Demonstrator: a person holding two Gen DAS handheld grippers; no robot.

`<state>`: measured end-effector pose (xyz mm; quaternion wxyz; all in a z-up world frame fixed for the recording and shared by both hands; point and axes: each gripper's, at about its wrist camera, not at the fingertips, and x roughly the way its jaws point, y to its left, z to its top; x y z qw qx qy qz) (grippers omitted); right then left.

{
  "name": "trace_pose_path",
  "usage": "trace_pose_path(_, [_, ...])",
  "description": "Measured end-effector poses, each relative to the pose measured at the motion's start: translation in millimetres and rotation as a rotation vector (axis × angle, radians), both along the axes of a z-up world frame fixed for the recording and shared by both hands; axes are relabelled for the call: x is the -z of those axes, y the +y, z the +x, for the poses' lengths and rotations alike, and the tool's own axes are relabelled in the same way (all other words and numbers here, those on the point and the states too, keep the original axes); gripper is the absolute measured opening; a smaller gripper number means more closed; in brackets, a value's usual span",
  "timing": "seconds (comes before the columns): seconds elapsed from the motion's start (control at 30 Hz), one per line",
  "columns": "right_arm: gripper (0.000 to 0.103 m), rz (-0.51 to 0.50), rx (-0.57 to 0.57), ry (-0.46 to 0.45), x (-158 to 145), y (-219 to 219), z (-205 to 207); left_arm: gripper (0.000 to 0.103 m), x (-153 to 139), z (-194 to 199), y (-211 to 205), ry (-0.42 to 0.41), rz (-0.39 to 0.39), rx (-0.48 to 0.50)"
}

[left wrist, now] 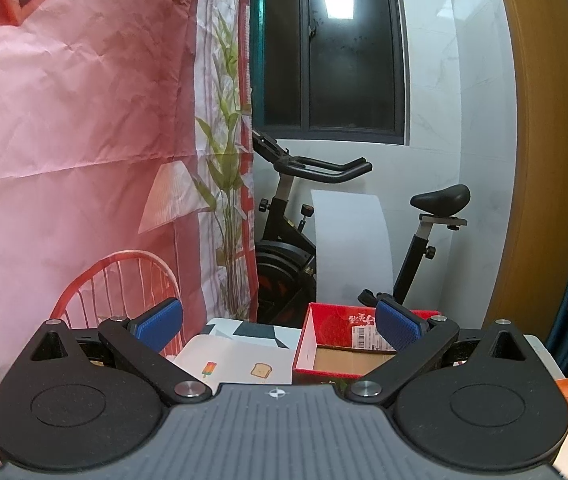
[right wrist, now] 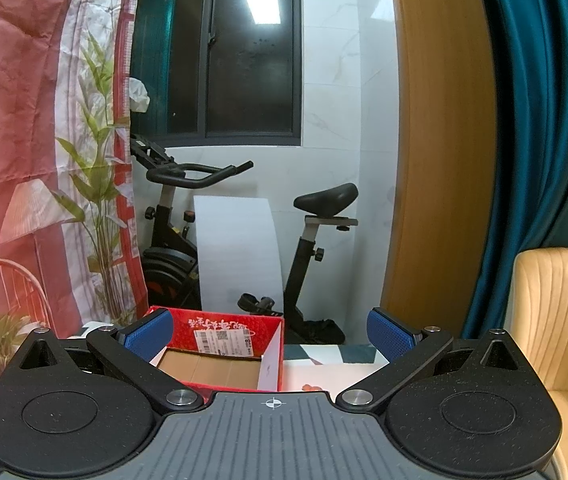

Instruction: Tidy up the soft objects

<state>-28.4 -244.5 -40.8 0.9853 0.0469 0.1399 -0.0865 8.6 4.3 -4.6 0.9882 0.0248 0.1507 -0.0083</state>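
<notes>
We hold both grippers level above the table, facing a red cardboard box [right wrist: 220, 354] whose open top points up and whose long side runs across the right wrist view. We see only its bare brown floor; no soft objects show in either view. The left gripper [left wrist: 280, 326] and right gripper [right wrist: 270, 334] both stand spread wide with nothing between their blue pads [left wrist: 160, 322]. An exercise bike [right wrist: 188, 216] stands behind the box.

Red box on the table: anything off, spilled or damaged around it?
Nothing stands out. The red box sits upright and open; what shows of its cardboard floor is bare. Left gripper and right gripper are both open and hold nothing. No soft objects are in view.
</notes>
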Motion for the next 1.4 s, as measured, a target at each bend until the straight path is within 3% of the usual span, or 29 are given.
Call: trace_pose_path(1.4, [0.103, 0.009, -0.002, -0.001, 1.2, -1.6, -0.1, 0.103, 4.2, -1.0, -1.5, -0.006, 0.010, 0.009])
